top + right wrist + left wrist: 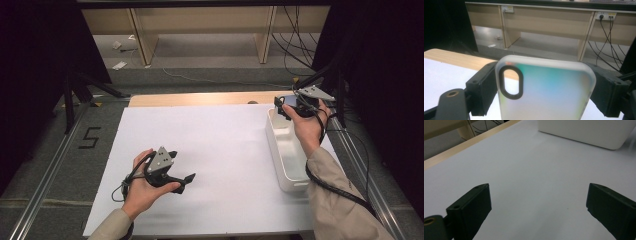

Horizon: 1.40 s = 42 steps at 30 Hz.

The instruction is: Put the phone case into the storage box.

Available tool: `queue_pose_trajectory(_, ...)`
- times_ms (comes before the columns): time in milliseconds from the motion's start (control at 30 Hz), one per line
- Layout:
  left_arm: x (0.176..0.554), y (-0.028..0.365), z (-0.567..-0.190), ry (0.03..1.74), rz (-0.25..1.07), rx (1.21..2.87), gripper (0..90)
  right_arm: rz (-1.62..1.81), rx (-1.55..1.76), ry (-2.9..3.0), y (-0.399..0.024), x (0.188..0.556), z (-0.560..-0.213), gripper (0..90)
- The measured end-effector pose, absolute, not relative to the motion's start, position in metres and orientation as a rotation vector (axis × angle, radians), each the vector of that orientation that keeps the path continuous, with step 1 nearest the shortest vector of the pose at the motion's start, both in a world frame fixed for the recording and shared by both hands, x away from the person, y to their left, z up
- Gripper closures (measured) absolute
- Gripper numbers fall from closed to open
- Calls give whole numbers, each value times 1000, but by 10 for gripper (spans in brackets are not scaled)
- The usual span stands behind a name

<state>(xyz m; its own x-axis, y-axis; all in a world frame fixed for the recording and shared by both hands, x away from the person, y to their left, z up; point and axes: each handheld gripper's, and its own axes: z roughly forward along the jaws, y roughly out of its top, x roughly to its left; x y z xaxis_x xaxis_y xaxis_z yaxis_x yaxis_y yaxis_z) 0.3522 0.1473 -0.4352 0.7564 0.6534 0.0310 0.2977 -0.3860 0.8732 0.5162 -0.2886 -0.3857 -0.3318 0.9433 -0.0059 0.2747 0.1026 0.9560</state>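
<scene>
My right gripper (290,109) hovers over the far end of a white bin (273,146) at the table's right side. It is shut on a translucent phone case (549,92) with a greenish sheen and a black-ringed oval camera cutout; the two black jaws (544,68) press on the case's long edges. My left gripper (181,166) rests low over the white sheet (215,140) near the front left. It points toward the bin (584,132), and its jaws (539,186) stand wide open with bare sheet between them.
The white sheet covers most of the wooden table (200,99). Black stand legs (85,85) rise at the far left, and another stand with cables (345,75) is at the far right. Wooden shelving (200,30) stands behind, on the floor.
</scene>
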Motion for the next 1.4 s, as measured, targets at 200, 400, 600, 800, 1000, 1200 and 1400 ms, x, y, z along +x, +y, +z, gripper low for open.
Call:
queue_pose_trajectory(200, 352, 147, -435, 719, 464, 1986, 51, 1253, 1202, 1701, -289, 518, -386, 183)
queue_pose_trajectory(400, 352, 147, -435, 718, 463, 1986, 52, 1251, 1205, 1702, -289, 520, -387, 183)
queue_pose_trajectory(600, 352, 147, -435, 717, 462, 1986, 56, 1246, 1203, 1704, -289, 521, -388, 183)
queue_pose_trajectory(800, 352, 147, -435, 716, 463, 1987, 55, 1240, 1206, 1709, -288, 523, -389, 183)
queue_pose_trajectory(1000, 352, 147, -435, 716, 464, 1987, 55, 1237, 1208, 1711, -288, 524, -390, 183)
queue_pose_trajectory(1200, 352, 147, -435, 716, 463, 1986, 55, 1232, 1213, 1717, -287, 526, -392, 183)
queue_pose_trajectory(1400, 352, 147, -435, 716, 463, 1986, 55, 1221, 1211, 1725, -286, 527, -395, 183)
